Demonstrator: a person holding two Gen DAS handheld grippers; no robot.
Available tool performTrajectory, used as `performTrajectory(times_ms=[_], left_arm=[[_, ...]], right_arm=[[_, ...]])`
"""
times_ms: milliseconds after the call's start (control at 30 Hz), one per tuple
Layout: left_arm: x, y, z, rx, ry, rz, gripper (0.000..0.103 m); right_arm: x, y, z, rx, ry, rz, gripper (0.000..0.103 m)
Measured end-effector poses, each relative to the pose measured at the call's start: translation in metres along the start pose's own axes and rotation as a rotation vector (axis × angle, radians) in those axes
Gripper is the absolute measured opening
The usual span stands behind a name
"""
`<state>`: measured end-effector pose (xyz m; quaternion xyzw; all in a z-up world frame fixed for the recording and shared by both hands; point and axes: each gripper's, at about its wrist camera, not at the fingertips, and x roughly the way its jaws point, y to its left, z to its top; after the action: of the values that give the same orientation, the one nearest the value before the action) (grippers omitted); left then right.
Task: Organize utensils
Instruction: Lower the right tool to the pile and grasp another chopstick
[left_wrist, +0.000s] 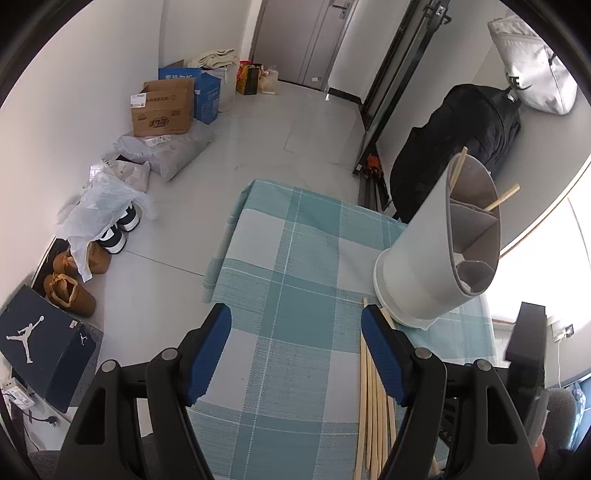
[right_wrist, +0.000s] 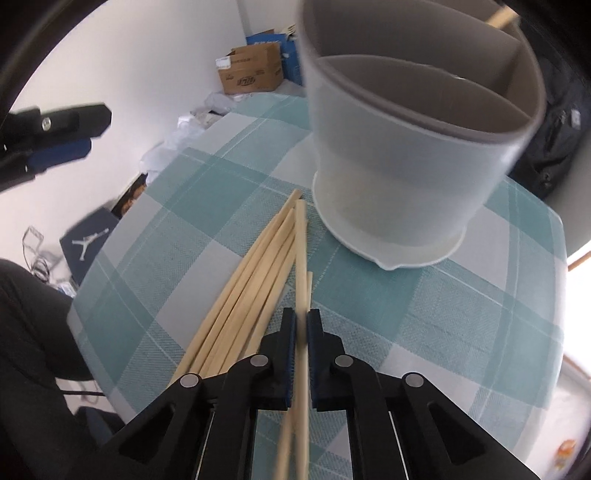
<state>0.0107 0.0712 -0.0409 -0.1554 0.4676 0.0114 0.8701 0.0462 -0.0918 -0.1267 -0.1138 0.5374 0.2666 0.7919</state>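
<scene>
Two chopsticks in divided holder

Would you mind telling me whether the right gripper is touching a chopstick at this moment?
Touching. The right wrist view shows the right gripper with its blue pads closed on one chopstick.

pale wooden chopsticks lay bundled at lower centre of the right wrist view, tips fanned toward the holder. one chopstick ran straight up the frame beside them. the pale grey divided utensil holder stood upright at upper right, with a chopstick end showing at its rim.
</scene>
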Motion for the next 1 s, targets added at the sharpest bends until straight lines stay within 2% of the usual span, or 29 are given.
performTrajectory(times_ms=[167, 267, 400, 533, 600, 633, 667, 867, 1000], left_arm=[[0.002, -0.003, -0.002, 0.01, 0.014, 0.001, 0.069], [0.003, -0.005, -0.002, 0.011, 0.022, 0.003, 0.069], [0.005, -0.006, -0.002, 0.008, 0.032, 0.004, 0.069], [0.007, -0.008, -0.002, 0.006, 0.041, 0.011, 0.069], [0.009, -0.009, -0.002, 0.003, 0.048, 0.012, 0.069], [0.01, -0.008, -0.002, 0.0, 0.051, 0.013, 0.069], [0.011, -0.009, -0.003, -0.001, 0.053, 0.014, 0.069], [0.017, -0.004, -0.005, -0.004, 0.073, 0.03, 0.069], [0.028, 0.005, -0.007, -0.019, 0.103, 0.056, 0.069]], right_arm=[[-0.016, -0.017, -0.01, 0.067, -0.009, 0.038, 0.005], [-0.02, -0.026, -0.019, 0.113, 0.02, 0.046, 0.005], [-0.025, -0.028, -0.035, 0.08, 0.077, 0.015, 0.005], [-0.028, -0.021, -0.044, 0.015, 0.096, -0.026, 0.009], [-0.027, -0.018, -0.039, -0.014, 0.089, -0.037, 0.016], [-0.026, -0.017, -0.036, -0.027, 0.081, -0.046, 0.025], [-0.023, -0.014, -0.031, -0.034, 0.071, -0.044, 0.029], [-0.003, -0.014, -0.004, -0.065, 0.073, -0.058, 0.028], [0.007, -0.007, 0.007, -0.112, 0.064, -0.103, 0.028]])
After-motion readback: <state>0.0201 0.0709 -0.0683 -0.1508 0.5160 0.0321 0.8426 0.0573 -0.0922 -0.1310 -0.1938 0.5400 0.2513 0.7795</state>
